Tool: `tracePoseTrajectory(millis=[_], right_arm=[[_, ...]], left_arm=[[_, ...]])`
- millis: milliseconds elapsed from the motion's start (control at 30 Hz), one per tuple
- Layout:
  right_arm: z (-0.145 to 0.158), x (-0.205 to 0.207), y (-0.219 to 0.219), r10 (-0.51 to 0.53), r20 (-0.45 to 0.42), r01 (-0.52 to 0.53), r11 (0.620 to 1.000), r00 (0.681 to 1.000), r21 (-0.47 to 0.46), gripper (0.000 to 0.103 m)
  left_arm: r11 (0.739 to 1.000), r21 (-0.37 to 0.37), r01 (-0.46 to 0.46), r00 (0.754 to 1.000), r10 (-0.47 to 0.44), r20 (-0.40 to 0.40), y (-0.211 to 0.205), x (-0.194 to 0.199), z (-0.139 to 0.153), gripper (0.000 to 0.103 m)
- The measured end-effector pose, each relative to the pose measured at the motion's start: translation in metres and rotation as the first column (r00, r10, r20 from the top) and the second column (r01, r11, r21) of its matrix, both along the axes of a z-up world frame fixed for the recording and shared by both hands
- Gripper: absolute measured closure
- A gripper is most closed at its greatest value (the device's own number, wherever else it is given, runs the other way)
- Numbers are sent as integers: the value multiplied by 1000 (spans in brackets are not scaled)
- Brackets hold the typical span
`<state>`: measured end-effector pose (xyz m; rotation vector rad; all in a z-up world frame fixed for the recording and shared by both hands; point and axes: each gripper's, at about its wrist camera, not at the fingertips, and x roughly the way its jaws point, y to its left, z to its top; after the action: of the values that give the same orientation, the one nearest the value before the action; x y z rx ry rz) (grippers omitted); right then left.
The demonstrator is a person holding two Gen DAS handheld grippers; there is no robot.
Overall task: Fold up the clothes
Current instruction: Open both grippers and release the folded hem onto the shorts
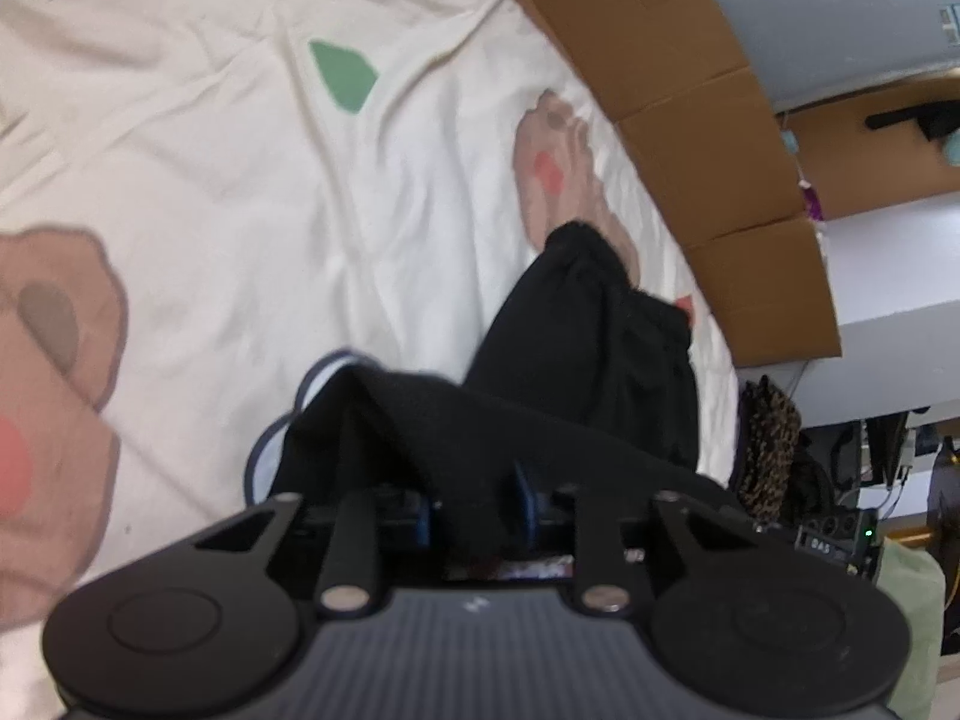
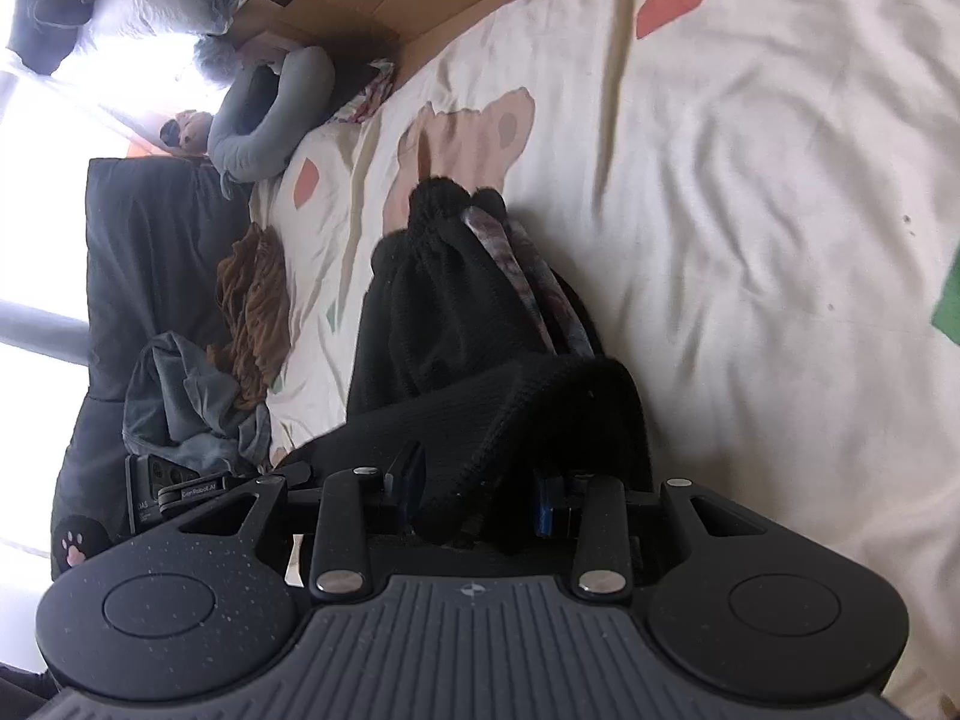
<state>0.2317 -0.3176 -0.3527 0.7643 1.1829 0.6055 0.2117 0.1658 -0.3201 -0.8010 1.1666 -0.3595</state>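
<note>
Both grippers, left gripper (image 1: 474, 510) and right gripper (image 2: 480, 498), are standing narrowly parted with the black garment (image 1: 588, 348) between them, bunched on the bedsheet (image 1: 240, 180). Mid-fold seemingly; next, smoothing it flat.

A bed sheet (image 1: 252, 192), cream with animal prints, carries a crumpled black garment (image 1: 588, 324)

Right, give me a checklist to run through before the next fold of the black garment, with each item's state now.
1. Black garment between the left gripper fingers: ok.
2. Same fabric between the right gripper fingers: ok.
3. Pads pressing firmly on the cloth: cannot tell.
4. Garment lying flat: not ok, bunched.
5. Bare bedsheet beside it to fold onto: ok.
6. Cardboard clear of the garment: ok.
</note>
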Motion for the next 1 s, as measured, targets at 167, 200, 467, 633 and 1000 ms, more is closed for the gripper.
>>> tracePoseTrajectory(millis=[167, 200, 467, 633, 1000], right_arm=[[4, 14, -1, -30, 20, 29, 999, 999, 13, 66], [4, 17, -2, -39, 24, 38, 999, 999, 11, 66], [16, 26, -18, -115, 64, 114, 993, 991, 11, 57], [28, 22, -27, -148, 107, 149, 989, 983, -2, 52], [41, 15, -37, -130, 151, 141, 988, 980, -69, 52]], left_arm=[[1000, -6, -25, 999, 25, 37, 3, 16, 9, 76], [1000, 2, -30, 999, 30, 41, 3, 19, 10, 76], [993, 36, -113, 987, 107, 122, 14, 27, 28, 70], [987, 116, -112, 980, 90, 178, 19, 24, 43, 68], [955, 294, -29, 989, -16, 150, 13, 16, 26, 67]])
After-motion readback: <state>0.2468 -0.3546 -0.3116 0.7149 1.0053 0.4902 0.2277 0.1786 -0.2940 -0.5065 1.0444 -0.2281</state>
